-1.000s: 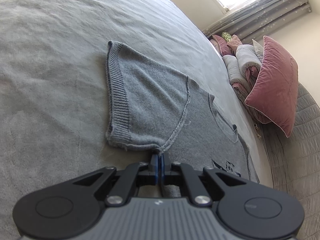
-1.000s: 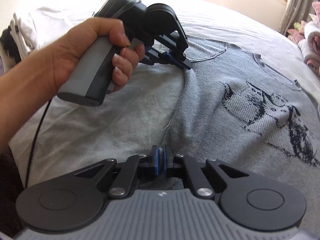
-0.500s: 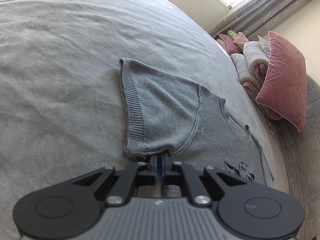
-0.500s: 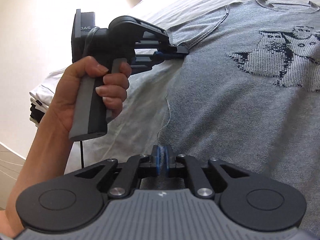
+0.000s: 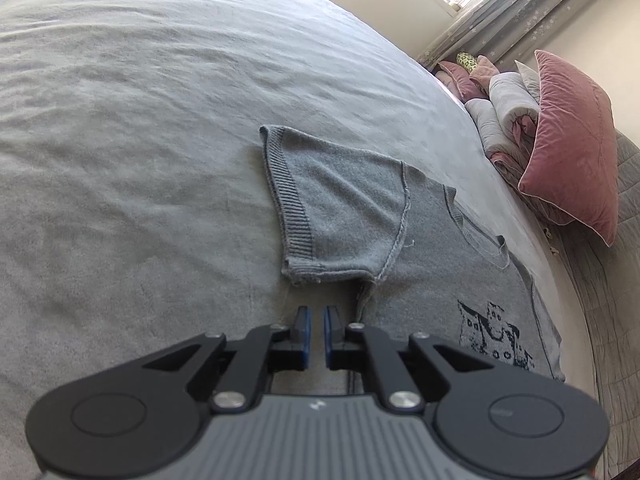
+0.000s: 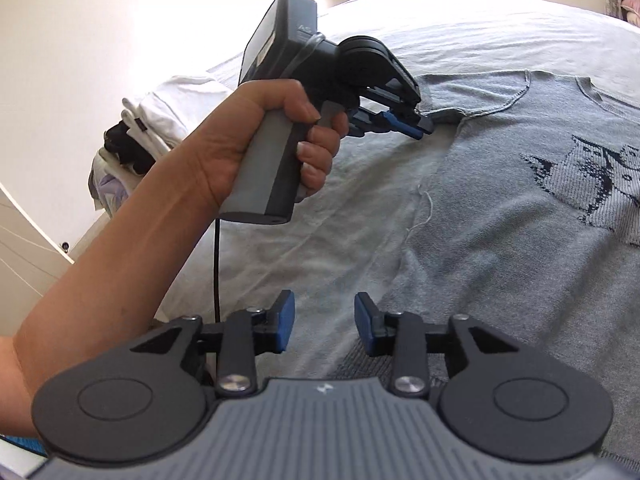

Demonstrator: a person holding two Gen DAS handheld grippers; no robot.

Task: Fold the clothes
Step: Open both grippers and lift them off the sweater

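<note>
A grey knitted sweater (image 5: 440, 280) with a dark cat motif lies flat on the bed, its short sleeve (image 5: 340, 208) spread out to the left. My left gripper (image 5: 316, 316) hovers just short of the armpit seam, pads parted a crack with nothing between them. The right wrist view shows the sweater (image 6: 520, 240) on the right and the left gripper (image 6: 416, 128), held in a person's hand (image 6: 280, 140), at the sleeve's lower edge. My right gripper (image 6: 325, 320) is opening, with nothing between its pads. It stands near the sweater's side edge, over the bed cover.
The pale grey bed cover (image 5: 140, 140) stretches wide to the left. A pink pillow (image 5: 572, 148) and rolled bedding (image 5: 508, 120) sit at the head of the bed. White folded clothes (image 6: 160, 120) are piled at the bed's far corner. A black cable (image 6: 217, 280) hangs from the left handle.
Both grippers have let go of the sweater's side edge and drawn back. The left jaws parted slightly and the right jaws opened wide. The sweater now lies flat.
</note>
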